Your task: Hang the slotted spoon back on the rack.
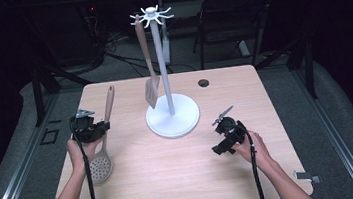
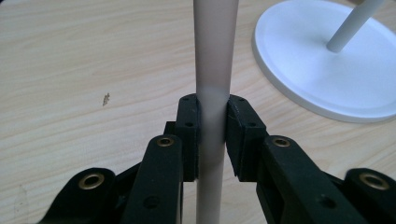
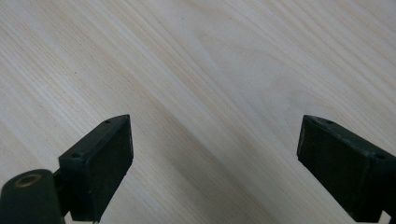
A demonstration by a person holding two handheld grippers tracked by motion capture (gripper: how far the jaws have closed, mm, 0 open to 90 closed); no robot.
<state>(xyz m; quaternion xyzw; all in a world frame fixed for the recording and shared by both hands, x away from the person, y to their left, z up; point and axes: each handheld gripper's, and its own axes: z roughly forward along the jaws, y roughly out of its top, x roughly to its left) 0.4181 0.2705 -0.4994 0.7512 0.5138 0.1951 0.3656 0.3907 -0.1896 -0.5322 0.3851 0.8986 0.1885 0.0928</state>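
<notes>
A slotted spoon (image 1: pixel 100 167) with a beige handle (image 2: pixel 212 56) lies at the table's left, its perforated head toward the front edge. My left gripper (image 1: pixel 98 130) (image 2: pixel 213 126) is shut on the middle of that handle, with both pads pressed against it. A white hook stand (image 1: pixel 173 115) rises at the table's centre, and its round base (image 2: pixel 327 70) is just right of the held handle. A slotted spatula (image 1: pixel 149 70) hangs from one top hook. My right gripper (image 1: pixel 220 147) (image 3: pixel 215 140) hovers open over bare wood at the right, with nothing between its jaws.
The light wooden table (image 1: pixel 253 171) has a cable hole (image 1: pixel 203 83) near its back edge. A dark chair (image 1: pixel 235 12) and cables stand behind the table. Bare wood lies between the stand's base and the front edge.
</notes>
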